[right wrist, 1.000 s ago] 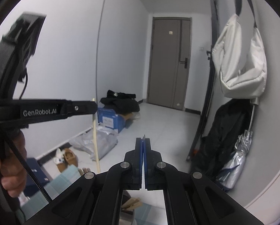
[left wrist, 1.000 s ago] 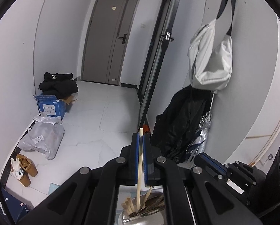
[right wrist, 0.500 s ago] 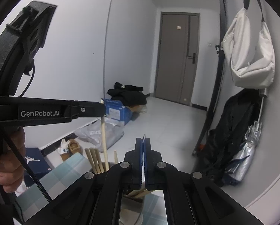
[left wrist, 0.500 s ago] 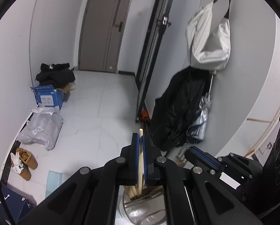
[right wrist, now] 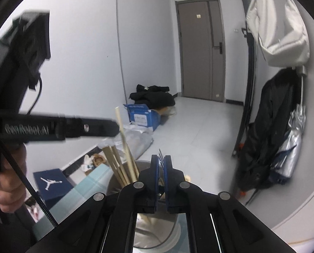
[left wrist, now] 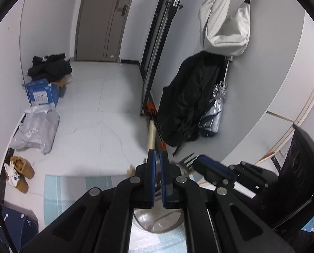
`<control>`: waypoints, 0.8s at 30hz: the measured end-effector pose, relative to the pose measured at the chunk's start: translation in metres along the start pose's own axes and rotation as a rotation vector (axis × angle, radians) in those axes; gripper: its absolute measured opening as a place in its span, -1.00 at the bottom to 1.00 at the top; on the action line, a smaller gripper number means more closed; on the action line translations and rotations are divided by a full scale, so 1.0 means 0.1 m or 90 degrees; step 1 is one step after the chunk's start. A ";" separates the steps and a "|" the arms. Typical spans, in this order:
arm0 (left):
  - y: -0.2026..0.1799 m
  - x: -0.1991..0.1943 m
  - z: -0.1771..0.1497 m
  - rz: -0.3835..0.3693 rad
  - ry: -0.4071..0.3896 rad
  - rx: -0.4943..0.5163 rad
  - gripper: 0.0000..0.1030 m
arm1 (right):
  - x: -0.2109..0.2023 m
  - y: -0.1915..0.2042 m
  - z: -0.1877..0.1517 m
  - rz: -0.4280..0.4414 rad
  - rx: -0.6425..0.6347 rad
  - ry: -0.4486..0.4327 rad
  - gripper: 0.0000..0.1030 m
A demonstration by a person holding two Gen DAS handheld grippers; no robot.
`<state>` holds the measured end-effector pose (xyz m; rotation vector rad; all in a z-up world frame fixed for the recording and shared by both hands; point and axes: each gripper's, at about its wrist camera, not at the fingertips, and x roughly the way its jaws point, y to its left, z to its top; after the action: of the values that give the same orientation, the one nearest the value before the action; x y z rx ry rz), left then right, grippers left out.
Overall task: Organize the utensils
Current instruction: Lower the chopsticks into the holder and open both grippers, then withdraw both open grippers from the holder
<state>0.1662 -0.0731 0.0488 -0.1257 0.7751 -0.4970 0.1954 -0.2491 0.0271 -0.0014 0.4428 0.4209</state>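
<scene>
A steel utensil cup [right wrist: 150, 232] stands on a light blue checked cloth [right wrist: 87, 181], holding several wooden chopsticks [right wrist: 114, 164]. My left gripper [left wrist: 157, 158] is right above the cup [left wrist: 157, 221] with its jaws a little apart; a pale chopstick [left wrist: 151, 135] stands between them, its lower end in the cup. That chopstick [right wrist: 123, 130] leans in the right wrist view beside the left gripper [right wrist: 106, 127]. My right gripper [right wrist: 161, 162] is shut on a metal fork whose tines [left wrist: 187, 160] show in the left wrist view, over the cup.
The table edge borders a white tiled hallway. On the floor lie a blue box [left wrist: 42, 92], a grey parcel bag [left wrist: 36, 130], brown shoes [left wrist: 22, 172] and black clothes [left wrist: 49, 67]. A black coat [left wrist: 186, 101] and umbrella [left wrist: 215, 109] lean at the right wall.
Both grippers have moved down toward the cup. The left jaws have parted slightly and the chopstick has slid down into the cup. The right gripper brought the fork over the cup.
</scene>
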 end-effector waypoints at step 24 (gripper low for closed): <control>-0.01 -0.79 -0.30 0.102 -0.123 -0.070 0.45 | -0.92 0.18 -0.20 -0.022 0.070 -0.056 0.09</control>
<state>0.0974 -0.0347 0.0782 -0.2092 0.6170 -0.2857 0.1045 -0.2707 0.0486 0.1158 0.3788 0.3602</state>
